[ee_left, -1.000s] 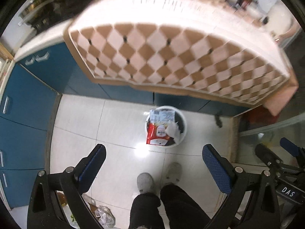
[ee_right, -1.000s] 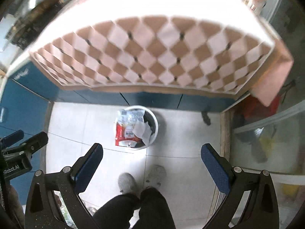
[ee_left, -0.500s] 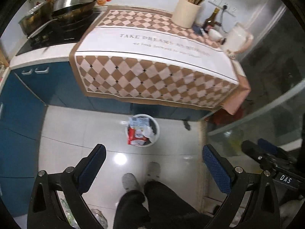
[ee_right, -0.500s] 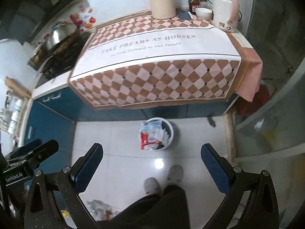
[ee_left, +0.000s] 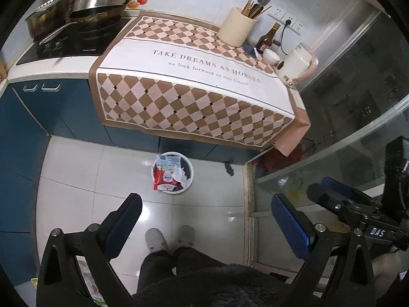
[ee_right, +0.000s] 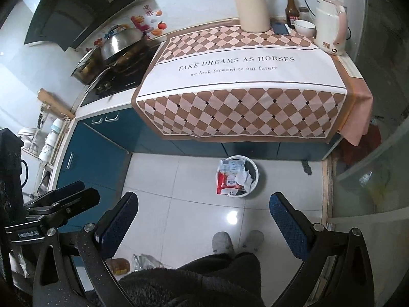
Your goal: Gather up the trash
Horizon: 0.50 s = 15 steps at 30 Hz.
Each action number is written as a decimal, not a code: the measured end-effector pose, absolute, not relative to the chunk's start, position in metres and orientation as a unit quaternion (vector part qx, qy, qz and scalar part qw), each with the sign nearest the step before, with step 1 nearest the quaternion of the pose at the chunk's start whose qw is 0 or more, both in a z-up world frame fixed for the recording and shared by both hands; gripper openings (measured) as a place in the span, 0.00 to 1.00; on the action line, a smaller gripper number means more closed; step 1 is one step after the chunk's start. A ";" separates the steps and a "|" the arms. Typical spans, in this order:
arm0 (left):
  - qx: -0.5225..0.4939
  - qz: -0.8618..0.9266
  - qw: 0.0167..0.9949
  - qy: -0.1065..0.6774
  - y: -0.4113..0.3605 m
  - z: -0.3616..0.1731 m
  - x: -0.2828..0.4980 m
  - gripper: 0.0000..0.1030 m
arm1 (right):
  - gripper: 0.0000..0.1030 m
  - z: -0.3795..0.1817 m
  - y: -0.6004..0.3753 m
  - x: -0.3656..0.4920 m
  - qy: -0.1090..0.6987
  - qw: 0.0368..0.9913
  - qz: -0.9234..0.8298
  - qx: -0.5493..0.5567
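Left claw (ee_left: 205,211): blue pads wide apart, empty. Right claw (ee_right: 202,209): likewise. Trash (ee_right: 231,179): wrappers, crumpled paper; light, soft, crinkly; in white bin (ee_right: 253,165) on floor, below far bench (ee_right: 242,71). Pinch a wrapper's raised edge.

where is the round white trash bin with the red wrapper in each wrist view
Left wrist view: the round white trash bin stands on the floor tiles just left of centre, below the hanging edge of the brown and pink checkered cloth.
Right wrist view: the bin stands right of centre, below the same cloth.
Shared landmark: the cloth's printed line "TAKE DREAMS AS HORSES" on the counter above the bin.
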<state>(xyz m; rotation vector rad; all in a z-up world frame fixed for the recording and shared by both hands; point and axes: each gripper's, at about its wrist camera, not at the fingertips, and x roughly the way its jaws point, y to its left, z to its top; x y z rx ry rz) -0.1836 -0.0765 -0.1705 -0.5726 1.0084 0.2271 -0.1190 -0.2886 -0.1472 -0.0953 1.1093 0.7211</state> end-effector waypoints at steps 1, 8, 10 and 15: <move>-0.269 0.105 0.831 0.475 -0.077 -0.170 -0.184 1.00 | 1.00 -0.147 -0.289 -0.118 0.516 0.786 0.337 -0.045; -0.270 0.105 0.829 0.478 -0.077 -0.170 -0.185 1.00 | 1.00 -0.155 -0.289 -0.115 0.531 0.771 0.349 -0.045; -0.271 0.106 0.827 0.481 -0.076 -0.171 -0.186 1.00 | 1.00 -0.157 -0.290 -0.114 0.533 0.770 0.350 -0.045; -0.259 0.100 0.826 0.490 -0.077 -0.173 -0.185 1.00 | 1.00 -0.161 -0.290 -0.111 0.537 0.766 0.351 -0.044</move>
